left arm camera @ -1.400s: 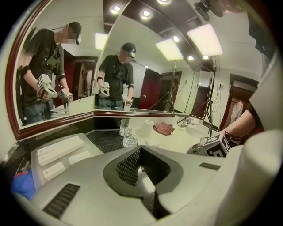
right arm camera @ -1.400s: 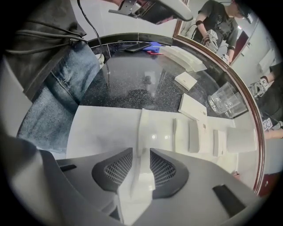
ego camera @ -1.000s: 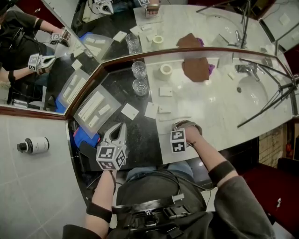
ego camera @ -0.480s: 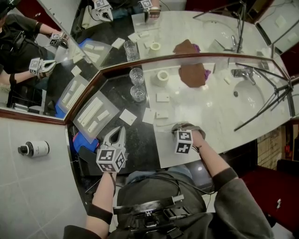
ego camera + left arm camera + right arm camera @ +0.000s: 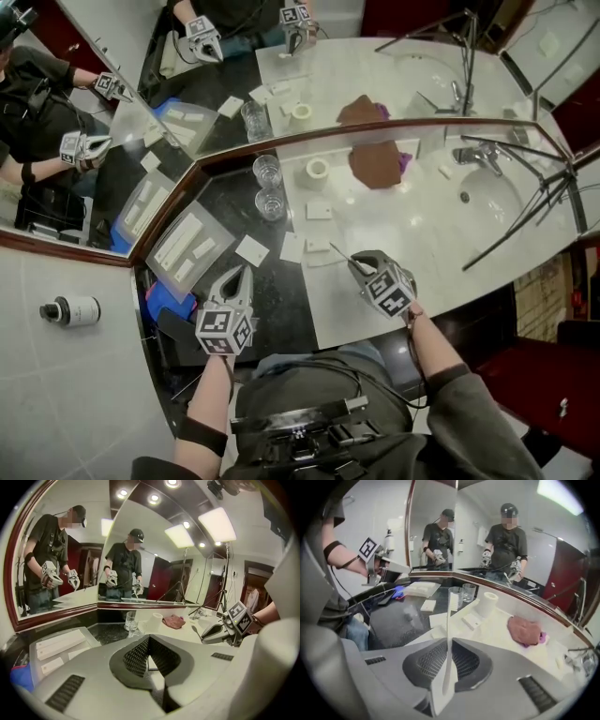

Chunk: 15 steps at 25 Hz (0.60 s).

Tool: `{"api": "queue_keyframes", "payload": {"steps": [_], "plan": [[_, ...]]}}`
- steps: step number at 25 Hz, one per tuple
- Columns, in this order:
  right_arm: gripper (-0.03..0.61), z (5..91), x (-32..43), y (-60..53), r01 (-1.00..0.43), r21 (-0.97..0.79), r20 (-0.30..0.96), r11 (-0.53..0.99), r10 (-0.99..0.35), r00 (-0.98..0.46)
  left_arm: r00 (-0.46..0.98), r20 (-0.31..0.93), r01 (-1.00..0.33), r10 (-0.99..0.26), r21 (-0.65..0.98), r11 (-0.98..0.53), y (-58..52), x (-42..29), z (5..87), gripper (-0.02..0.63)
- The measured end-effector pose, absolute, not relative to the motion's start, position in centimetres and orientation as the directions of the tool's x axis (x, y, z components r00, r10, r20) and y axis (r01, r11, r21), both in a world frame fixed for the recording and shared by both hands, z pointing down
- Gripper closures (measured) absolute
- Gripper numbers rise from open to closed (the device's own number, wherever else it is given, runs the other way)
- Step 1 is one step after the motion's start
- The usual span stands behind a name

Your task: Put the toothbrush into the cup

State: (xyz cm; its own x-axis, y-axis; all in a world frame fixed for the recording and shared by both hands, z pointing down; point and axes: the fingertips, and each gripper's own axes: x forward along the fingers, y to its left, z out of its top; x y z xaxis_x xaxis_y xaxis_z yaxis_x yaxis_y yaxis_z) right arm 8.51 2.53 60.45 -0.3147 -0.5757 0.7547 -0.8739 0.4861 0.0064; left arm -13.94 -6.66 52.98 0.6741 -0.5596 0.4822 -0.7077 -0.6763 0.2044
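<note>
Nearest the person in the head view, at seven o'clock, the left gripper [image 5: 244, 273] hangs over the dark counter [image 5: 281, 300], jaws clenched empty. At its three o'clock the right gripper [image 5: 356, 266] grasps the white toothbrush [image 5: 448, 620], stem toward twelve. Farther, at eleven, stands a glass cup [image 5: 270, 204].

Desk [image 5: 422, 225]: dark stone left, white right. Two glasses [image 5: 269, 202] at 11 o'clock, white roll [image 5: 318, 170] at 12, brown cloth [image 5: 373, 165] at 1. Tray [image 5: 217, 232] of white boxes at 9, small white packets [image 5: 251, 250] near centre, sink [image 5: 483, 192] at 2.
</note>
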Motion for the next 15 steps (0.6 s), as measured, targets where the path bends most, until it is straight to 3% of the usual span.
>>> {"api": "queue_keyframes", "payload": {"steps": [6,15], "plan": [[0.523,58.5,10.7,2.4,-0.951,-0.093,0.658,0.294,-0.699,-0.28,0.674,0.489,-0.705,-0.554,0.204,-0.679,-6.0,-13.6,53.3,0.612],[0.523,53.9,12.1,-4.9,-0.963,-0.21,0.456,0.167,-0.855,-0.248,0.667,0.481,-0.715,-0.569,0.2,-0.67,-8.1,-13.1,53.0,0.612]]}}
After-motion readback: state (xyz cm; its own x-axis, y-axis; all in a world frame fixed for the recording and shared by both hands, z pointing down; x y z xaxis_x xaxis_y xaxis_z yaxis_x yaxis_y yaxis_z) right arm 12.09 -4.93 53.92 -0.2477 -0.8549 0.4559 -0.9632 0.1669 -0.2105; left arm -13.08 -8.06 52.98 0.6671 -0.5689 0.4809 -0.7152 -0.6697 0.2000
